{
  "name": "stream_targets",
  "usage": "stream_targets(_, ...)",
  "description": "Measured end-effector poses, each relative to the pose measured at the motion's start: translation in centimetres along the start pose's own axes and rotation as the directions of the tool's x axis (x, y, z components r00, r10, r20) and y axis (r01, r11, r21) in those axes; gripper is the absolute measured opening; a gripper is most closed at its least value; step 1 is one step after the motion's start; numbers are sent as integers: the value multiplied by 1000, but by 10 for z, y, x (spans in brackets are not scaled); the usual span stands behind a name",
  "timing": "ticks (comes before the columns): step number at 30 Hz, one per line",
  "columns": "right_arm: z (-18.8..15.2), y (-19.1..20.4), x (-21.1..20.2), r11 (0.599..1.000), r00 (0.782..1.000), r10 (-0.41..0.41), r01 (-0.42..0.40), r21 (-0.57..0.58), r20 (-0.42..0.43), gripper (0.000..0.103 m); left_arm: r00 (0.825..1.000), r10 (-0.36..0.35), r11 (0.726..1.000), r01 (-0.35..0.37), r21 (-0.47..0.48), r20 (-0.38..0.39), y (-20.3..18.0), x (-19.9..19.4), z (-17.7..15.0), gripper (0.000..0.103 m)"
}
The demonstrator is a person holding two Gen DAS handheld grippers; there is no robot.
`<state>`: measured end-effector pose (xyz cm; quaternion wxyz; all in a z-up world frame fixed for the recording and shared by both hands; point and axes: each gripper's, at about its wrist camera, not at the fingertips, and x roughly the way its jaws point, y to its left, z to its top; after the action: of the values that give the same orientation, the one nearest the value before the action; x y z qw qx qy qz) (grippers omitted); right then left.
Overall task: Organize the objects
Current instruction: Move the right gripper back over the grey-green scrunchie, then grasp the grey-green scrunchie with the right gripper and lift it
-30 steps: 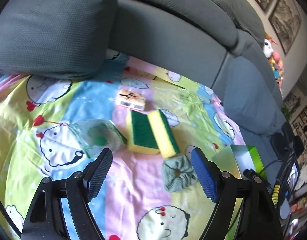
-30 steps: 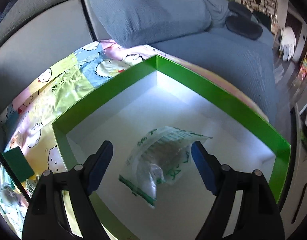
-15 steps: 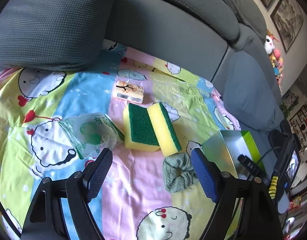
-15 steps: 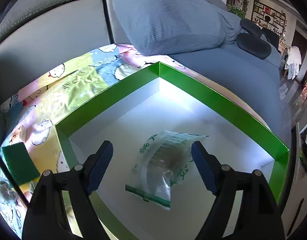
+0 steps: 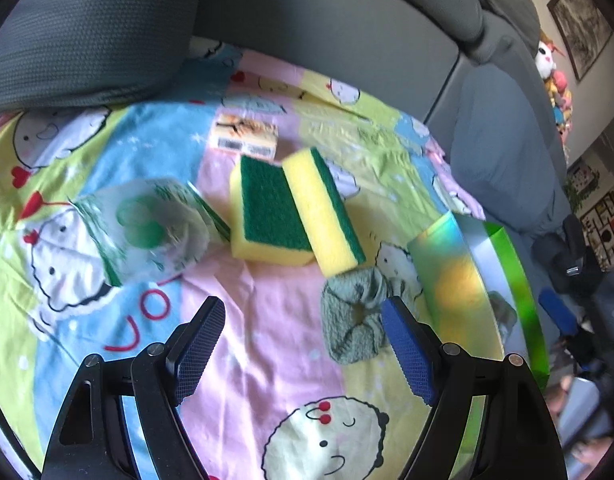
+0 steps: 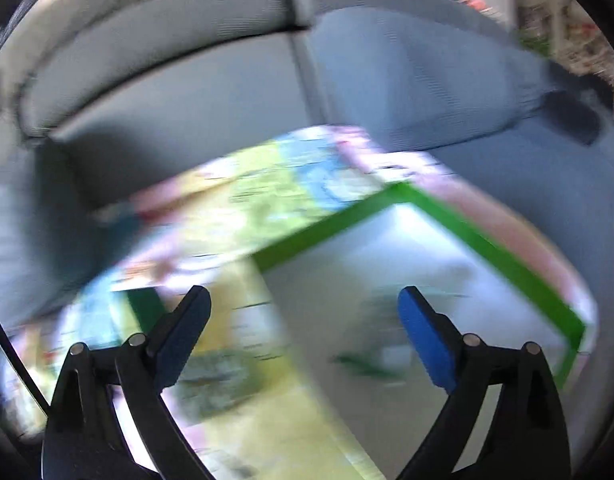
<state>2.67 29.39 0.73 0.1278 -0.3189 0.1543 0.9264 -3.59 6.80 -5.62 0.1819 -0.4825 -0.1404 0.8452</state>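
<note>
Left wrist view: the left gripper (image 5: 301, 344) hangs with jaws open and empty over the cartoon sheet (image 5: 263, 344), just short of two sponges (image 5: 291, 218); a scrunchie (image 5: 353, 322) lies beside them, between sponges and green box (image 5: 515, 276). Right gripper (image 6: 303, 332), blurred, has just been opening its jaws, nothing between them, above the box's near corner.

Your left wrist view is bright, lightly smeared, with a rainbow sheen on the green box (image 5: 459, 280) wall at 3 o'clock; your right wrist view is heavily motion-blurred, edges bowed and black-cornered, the sofa (image 6: 187, 92) shadowed at 10 o'clock
</note>
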Motion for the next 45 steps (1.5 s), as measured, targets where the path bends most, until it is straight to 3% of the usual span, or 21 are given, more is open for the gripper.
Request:
stream_targets(2, -2, 10, 3, 983, 981, 183, -182, 15, -64, 94, 1000, 5, 1000, -5, 8, -13, -3, 4, -3, 81)
stream_targets(4, -6, 21, 13, 943, 930, 334, -331, 47, -151, 94, 1000, -6, 1000, 7, 10, -30, -4, 8, -5, 81)
stream_targets(5, -11, 28, 18, 929, 909, 370, -365, 58, -193, 91, 999, -15, 1000, 15, 5, -41, -4, 10, -6, 81)
stream_targets(9, -20, 37, 42, 932, 885, 360, -355, 72, -296, 83, 996, -28, 999, 26, -25, -83, 1, 20, -10, 81)
stream_targets(13, -31, 31, 66, 929, 843, 369, -341, 142, -391, 77, 994, -38, 998, 34, -46, -98, 3, 27, -13, 81)
stream_targets(17, -35, 26, 79, 957, 863, 288, -253, 139, -415, 69, 992, -38, 998, 32, -47, -120, 0, 37, -17, 81)
stream_targets(21, -41, 24, 93, 955, 847, 295, -248, 163, -442, 69, 993, -40, 997, 33, -65, -110, -1, 42, -20, 81)
stream_targets(27, -43, 25, 108, 965, 853, 259, -214, 148, -453, 62, 996, -28, 999, 26, -27, -89, -5, 46, -20, 81)
stream_targets(30, -44, 26, 114, 965, 846, 261, -218, 145, -464, 62, 996, -27, 1000, 26, -17, -84, -6, 47, -20, 81)
stream_targets(36, -43, 25, 120, 962, 838, 272, -228, 148, -474, 51, 997, -37, 999, 38, 8, -74, -12, 50, -21, 66)
stream_targets(39, -44, 23, 122, 954, 816, 299, -242, 177, -494, 46, 995, -66, 997, 67, 23, -78, -17, 53, -21, 56)
stream_targets(42, -46, 22, 121, 951, 809, 307, -245, 188, -501, 39, 993, -77, 996, 82, 46, -89, -21, 55, -22, 49)
stream_targets(45, -48, 20, 121, 940, 791, 338, -254, 229, -510, 29, 990, -92, 992, 101, 82, -104, -27, 56, -23, 40)
